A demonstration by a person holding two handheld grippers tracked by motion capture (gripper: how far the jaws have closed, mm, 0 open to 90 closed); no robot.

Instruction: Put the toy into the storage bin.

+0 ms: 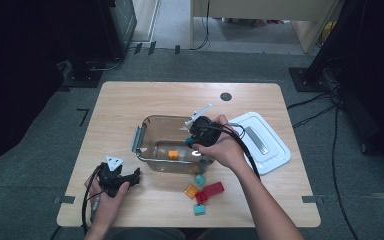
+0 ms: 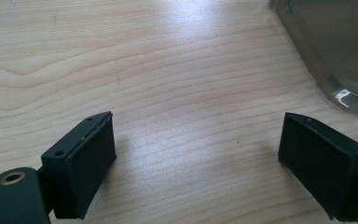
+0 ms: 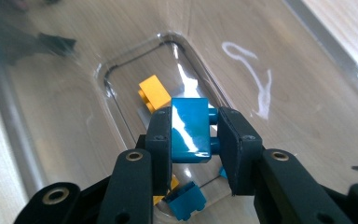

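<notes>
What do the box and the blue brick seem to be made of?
The box: clear smoky plastic, it seems; the wood grain shows through its glossy walls. The blue brick: hard, shiny plastic, likely moulded; a bright glare runs down its smooth face and round studs stick out at one side.

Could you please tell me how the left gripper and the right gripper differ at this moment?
The left gripper has its jaws wide apart with nothing between them, while the right gripper is clamped on a blue brick. The left gripper rests low on the bare wooden table beside the clear container; the right gripper is held over the container's inside, above an orange brick. Both are black, two-jawed and hand-held.
</notes>
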